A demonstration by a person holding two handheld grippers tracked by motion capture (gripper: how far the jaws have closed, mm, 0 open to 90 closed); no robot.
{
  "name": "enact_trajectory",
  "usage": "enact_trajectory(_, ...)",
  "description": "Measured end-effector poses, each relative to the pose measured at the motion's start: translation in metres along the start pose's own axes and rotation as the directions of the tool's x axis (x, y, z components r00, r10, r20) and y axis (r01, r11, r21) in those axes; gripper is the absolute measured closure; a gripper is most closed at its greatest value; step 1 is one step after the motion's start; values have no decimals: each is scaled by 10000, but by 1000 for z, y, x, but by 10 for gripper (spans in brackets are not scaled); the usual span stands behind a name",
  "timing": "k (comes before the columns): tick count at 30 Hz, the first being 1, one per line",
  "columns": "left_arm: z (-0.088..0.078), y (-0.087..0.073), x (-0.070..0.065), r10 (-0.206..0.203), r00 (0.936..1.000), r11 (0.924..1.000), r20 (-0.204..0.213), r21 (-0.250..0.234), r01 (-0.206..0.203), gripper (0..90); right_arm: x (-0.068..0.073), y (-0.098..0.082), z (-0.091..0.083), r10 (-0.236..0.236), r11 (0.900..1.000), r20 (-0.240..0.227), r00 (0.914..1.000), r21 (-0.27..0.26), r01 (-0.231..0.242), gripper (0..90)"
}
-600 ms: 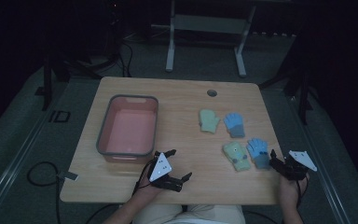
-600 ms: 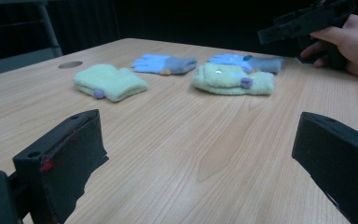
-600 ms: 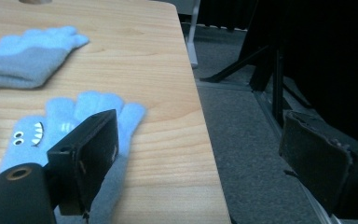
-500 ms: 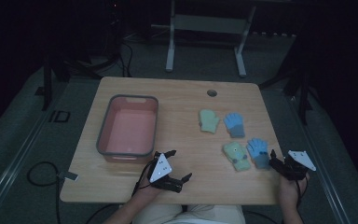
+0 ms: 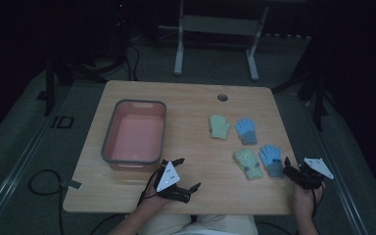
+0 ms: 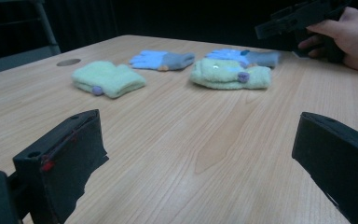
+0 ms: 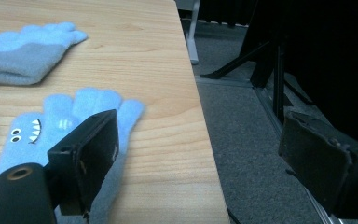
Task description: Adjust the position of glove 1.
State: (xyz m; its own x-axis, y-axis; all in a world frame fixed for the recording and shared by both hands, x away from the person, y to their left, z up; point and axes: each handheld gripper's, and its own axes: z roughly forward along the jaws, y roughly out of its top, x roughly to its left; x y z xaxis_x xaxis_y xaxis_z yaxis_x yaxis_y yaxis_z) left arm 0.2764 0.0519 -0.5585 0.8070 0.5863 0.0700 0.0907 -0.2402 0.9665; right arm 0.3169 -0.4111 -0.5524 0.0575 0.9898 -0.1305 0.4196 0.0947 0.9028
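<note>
Jaws wide on both sides, nothing held — right gripper [image 5: 293, 172] sits at four o'clock on the bench [image 5: 191, 105], just beside the near blue glove [image 5: 272, 159], lined up for a pick; left gripper [image 5: 182, 177] idles at six.

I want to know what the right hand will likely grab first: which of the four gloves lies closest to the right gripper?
The near blue glove, the one with a cartoon face, right beside the right gripper. The other blue glove and both green ones lie farther off.
</note>
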Motion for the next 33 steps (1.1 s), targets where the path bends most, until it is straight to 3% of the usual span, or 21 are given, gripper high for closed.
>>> enact_trajectory(14, -2, -1, -2, 22, 9997, 9998, -259, -209, -27, 20, -2, 0, 0, 87, 9999, -99, 9999, 135, -86, 133)
enact_trajectory(26, -3, -2, -2, 19, 9997, 9992, -236, -388, -28, 20, 1, 1, 2, -238, 9993, -100, 9997, 274, 241, 132)
enact_trajectory(30, -4, -2, -1, -25, 9997, 9989, -250, -470, 13, 20, -1, 5, 0, -169, 9994, -296, 9994, 286, 177, 132)
enact_trajectory(33, -4, -2, 0, -93, 9997, 9990, -219, -428, 84, 20, -3, 11, -3, 132, 9992, -475, 9988, 394, -113, 132)
